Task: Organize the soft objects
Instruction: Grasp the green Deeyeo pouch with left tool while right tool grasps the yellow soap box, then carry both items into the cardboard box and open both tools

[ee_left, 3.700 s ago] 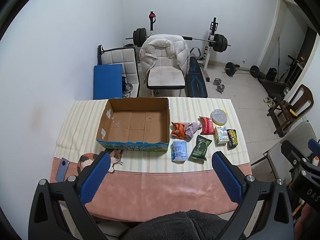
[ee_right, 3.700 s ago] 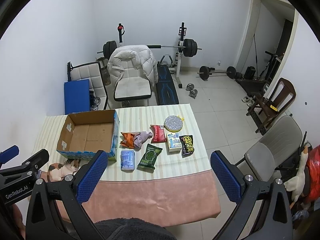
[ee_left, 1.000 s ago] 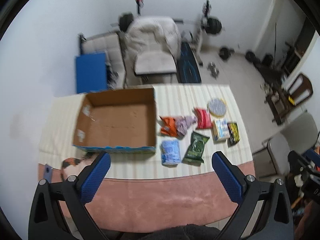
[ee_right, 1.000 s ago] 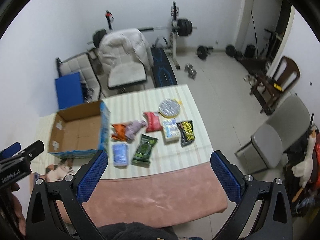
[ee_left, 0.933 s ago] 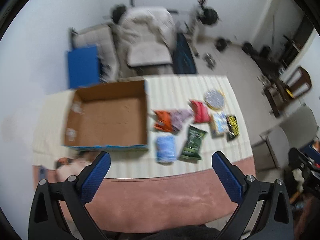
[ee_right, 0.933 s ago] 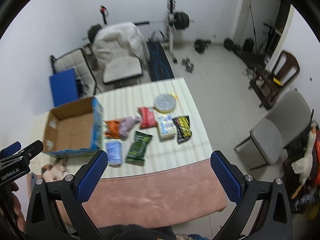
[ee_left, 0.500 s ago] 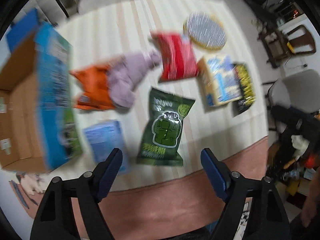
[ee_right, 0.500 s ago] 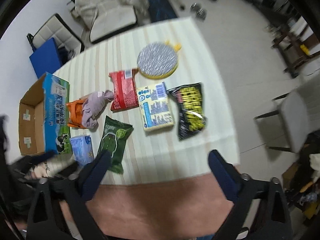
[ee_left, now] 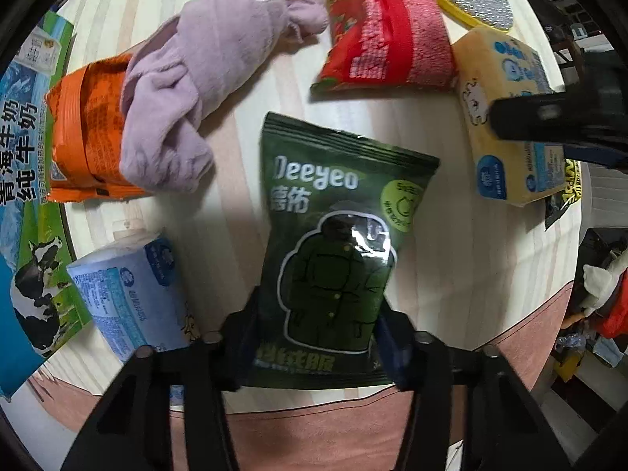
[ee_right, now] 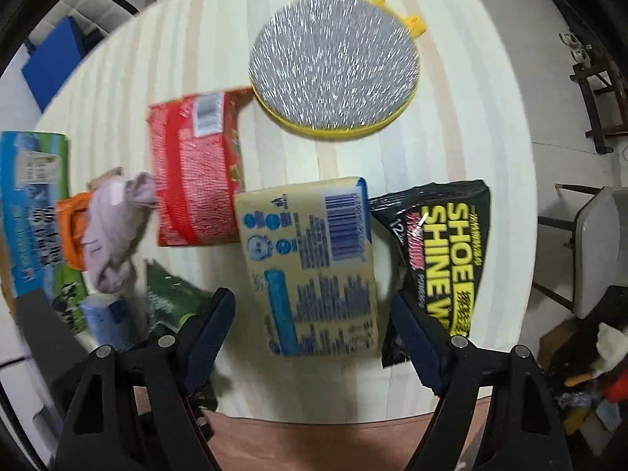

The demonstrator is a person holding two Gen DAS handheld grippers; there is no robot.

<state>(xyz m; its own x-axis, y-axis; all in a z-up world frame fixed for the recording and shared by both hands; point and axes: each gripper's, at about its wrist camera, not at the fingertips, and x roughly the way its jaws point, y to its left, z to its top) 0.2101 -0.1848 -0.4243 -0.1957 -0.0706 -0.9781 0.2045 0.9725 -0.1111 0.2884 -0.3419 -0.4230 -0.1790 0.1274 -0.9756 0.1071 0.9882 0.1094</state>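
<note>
Grab step: left tongs, just closing, pinch the green pouch at lower centre. Right tongs, also narrowing, straddle the yellow pack without touching. Next I'd lift toward the box at left edge.

The green packet reads "Deeyeo" in white, with Chinese characters "德佑" beneath. The black packet reads "SHOE SHINE" in yellow. The blue carton carries "纯牛奶"; the column beside it looks like "青海牛奶", though distorted. The yellow pack shows a barcode, its small print unreadable.
</note>
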